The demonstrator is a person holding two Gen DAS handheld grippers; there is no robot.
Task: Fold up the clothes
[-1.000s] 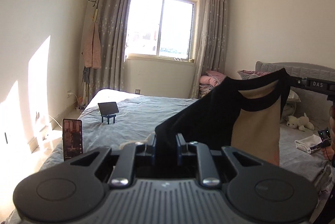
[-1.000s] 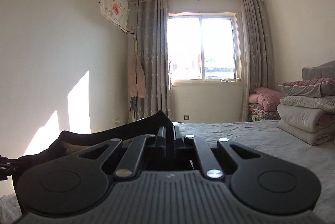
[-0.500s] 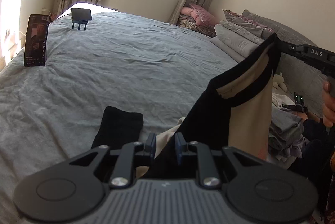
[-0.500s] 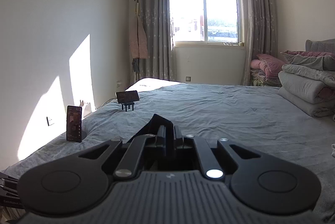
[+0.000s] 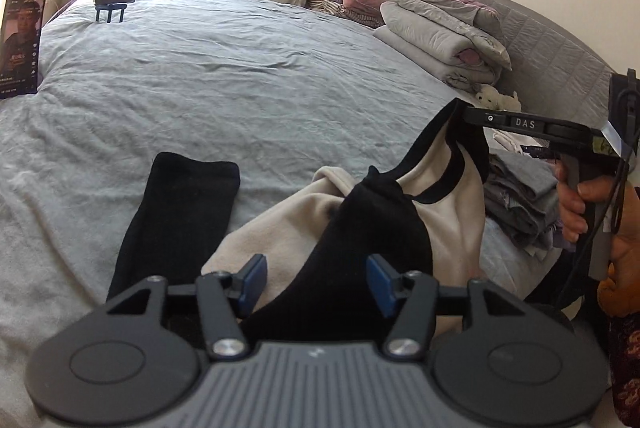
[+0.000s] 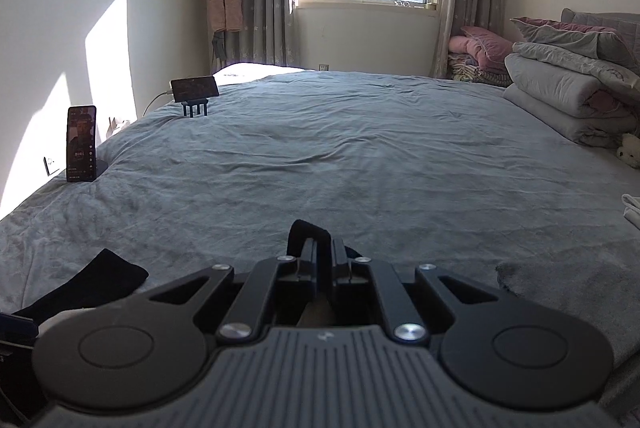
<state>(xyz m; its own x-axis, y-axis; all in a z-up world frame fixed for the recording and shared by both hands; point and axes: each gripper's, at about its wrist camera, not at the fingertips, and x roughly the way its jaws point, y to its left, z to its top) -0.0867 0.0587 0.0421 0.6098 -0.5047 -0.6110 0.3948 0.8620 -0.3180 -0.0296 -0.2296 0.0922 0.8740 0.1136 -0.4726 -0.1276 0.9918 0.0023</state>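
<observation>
While the right gripper pinches the shirt, the left gripper is opening, seemingly clear.

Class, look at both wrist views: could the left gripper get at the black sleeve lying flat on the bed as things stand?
Probably yes. The left gripper is opening, its fingers clear of the shirt between them, and the black sleeve lies uncovered on the bed just to its left.

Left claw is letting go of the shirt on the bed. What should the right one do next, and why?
Probably lower the right claw and release. It is shut on the shirt collar, holding that corner off the bed, while the left claw is opening with fabric lying loose between its pads.
</observation>
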